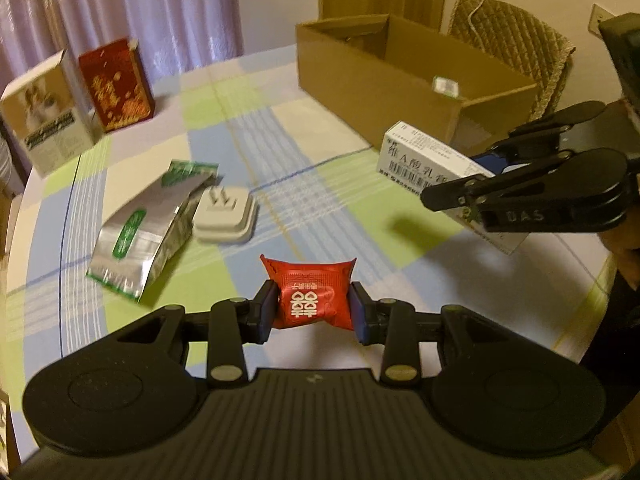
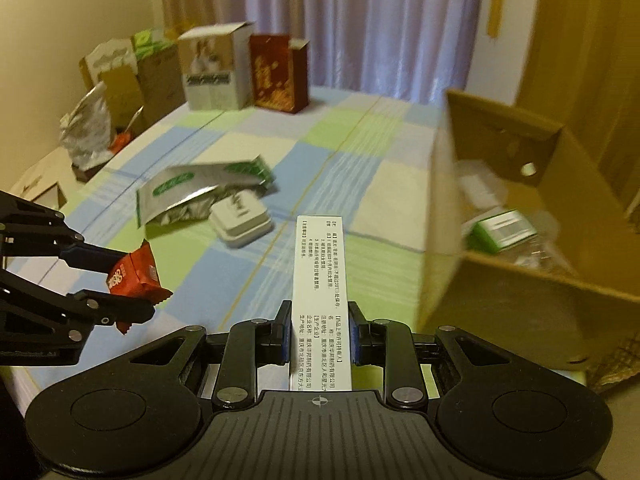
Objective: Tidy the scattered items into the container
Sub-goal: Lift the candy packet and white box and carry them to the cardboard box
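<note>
Red foil packet (image 1: pixel 314 294) sits clamped between the left gripper's (image 1: pixel 314 312) pads, fingers closed only to packet width, held above the checked tablecloth (image 1: pixel 320 168). White double-happiness character printed on the packet. Same view: right gripper (image 1: pixel 472 196) at the table's right edge, side-on, pinching a white medicine box (image 1: pixel 424 156) with a barcode; "DAS" reads on its finger. Silver-green pouch (image 1: pixel 148 224) and white plug adapter (image 1: pixel 226 214) lie touching, mid-table. Cardboard box (image 1: pixel 384 76) stands at the far right edge.

Right wrist view: right gripper (image 2: pixel 319 330) fingers closed on the medicine box (image 2: pixel 320 272), small Chinese print, too fine to read. Only here: the cardboard box (image 2: pixel 500 300) interior, holding a green-white carton (image 2: pixel 500 232). Left gripper (image 2: pixel 132 292) at left, gripping the packet (image 2: pixel 136 274).
</note>
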